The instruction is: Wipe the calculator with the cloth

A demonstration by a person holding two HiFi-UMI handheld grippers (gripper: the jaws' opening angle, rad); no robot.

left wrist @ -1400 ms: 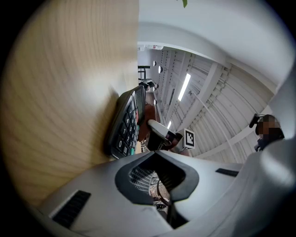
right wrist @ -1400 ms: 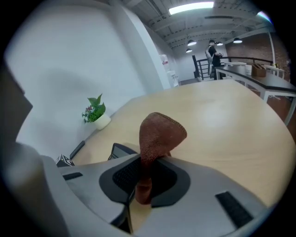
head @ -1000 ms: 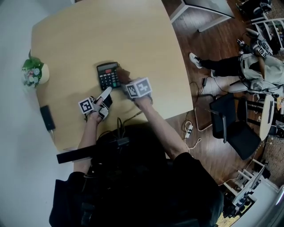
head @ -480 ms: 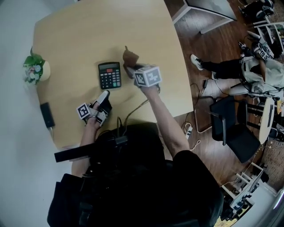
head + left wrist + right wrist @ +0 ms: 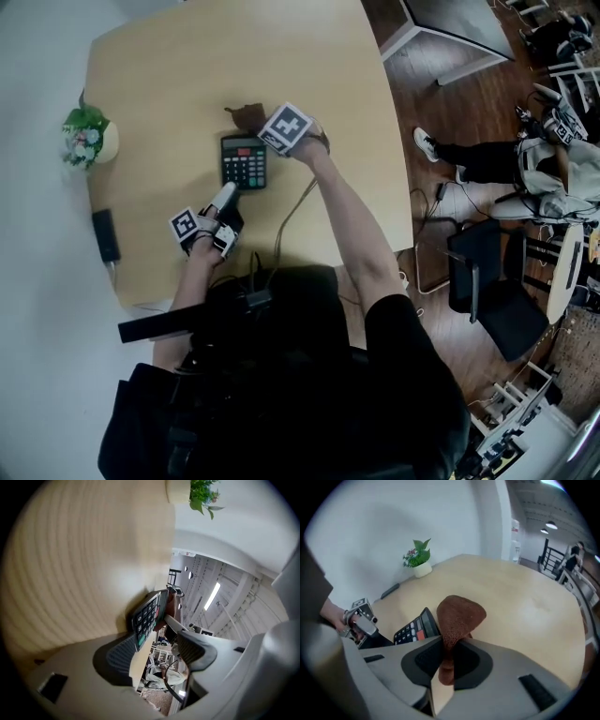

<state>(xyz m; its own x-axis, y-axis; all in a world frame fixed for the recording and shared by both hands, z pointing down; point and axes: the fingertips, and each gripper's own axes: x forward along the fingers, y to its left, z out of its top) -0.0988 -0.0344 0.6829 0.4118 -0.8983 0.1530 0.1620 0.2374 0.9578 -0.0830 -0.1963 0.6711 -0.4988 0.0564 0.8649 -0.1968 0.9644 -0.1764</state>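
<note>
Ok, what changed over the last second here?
The right gripper, shut on the cloth, lifted off the calculator and swung past its far edge. The left gripper, at the calculator's near edge, has just been opening its jaws; nothing is pinched between them. The calculator, potted plant and table look unmoved.

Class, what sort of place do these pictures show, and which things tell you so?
Probably an office or workroom: a pale wooden table with a calculator and a potted plant, and a black chair nearby.
</note>
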